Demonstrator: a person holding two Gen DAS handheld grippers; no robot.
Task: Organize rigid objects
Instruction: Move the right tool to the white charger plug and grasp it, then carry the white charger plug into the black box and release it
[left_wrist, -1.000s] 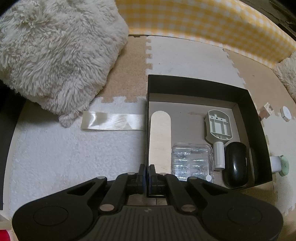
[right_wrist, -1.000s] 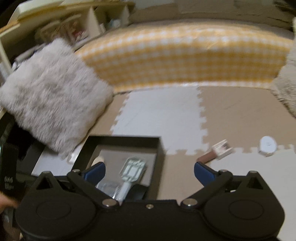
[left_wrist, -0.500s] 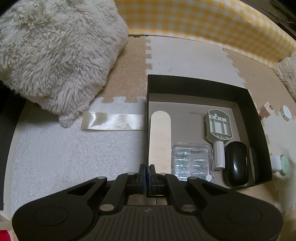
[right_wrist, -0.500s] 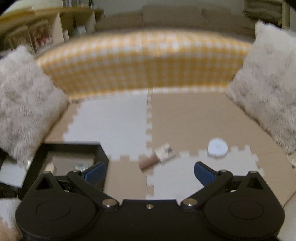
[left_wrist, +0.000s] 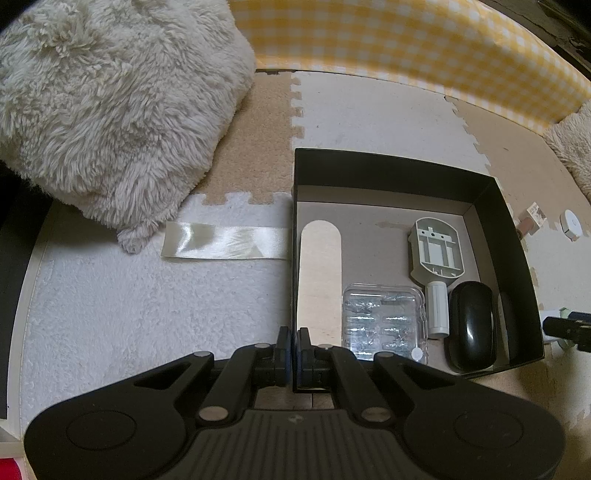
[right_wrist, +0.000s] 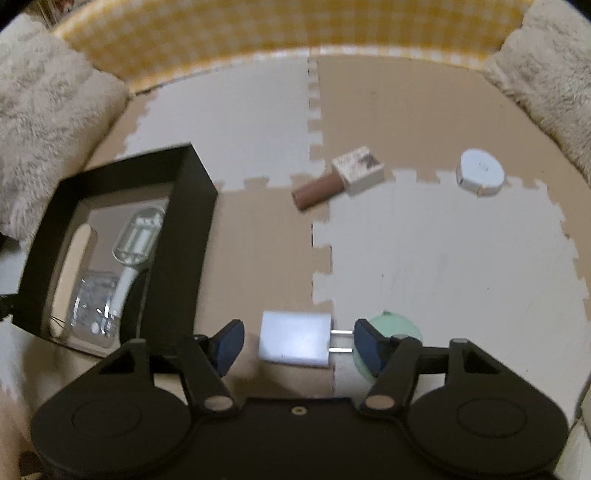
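Observation:
My left gripper (left_wrist: 293, 345) is shut on the near-left wall of the black box (left_wrist: 388, 162). Inside lie a wooden stick (left_wrist: 319, 273), a clear plastic case (left_wrist: 384, 321), a grey-white tool (left_wrist: 437, 254) and a black mouse (left_wrist: 472, 325). My right gripper (right_wrist: 297, 345) is open, its jaws either side of a white plug adapter (right_wrist: 293, 338) on the floor mat. A mint-green round object (right_wrist: 397, 325) sits behind the right finger. A brown-and-white bottle (right_wrist: 340, 177) and a white round puck (right_wrist: 480, 171) lie farther off. The box (right_wrist: 184, 229) is to the left.
A fluffy cream cushion (left_wrist: 110, 103) lies at the left, another one (right_wrist: 546, 81) at the right. A yellow checked bolster (left_wrist: 406, 40) runs along the back. A satin ribbon (left_wrist: 225, 243) lies left of the box. The floor is beige-and-white puzzle mat (right_wrist: 443, 258).
My right gripper has swung right and down from above the box to the floor, now straddling the white plug adapter. My left gripper has not moved.

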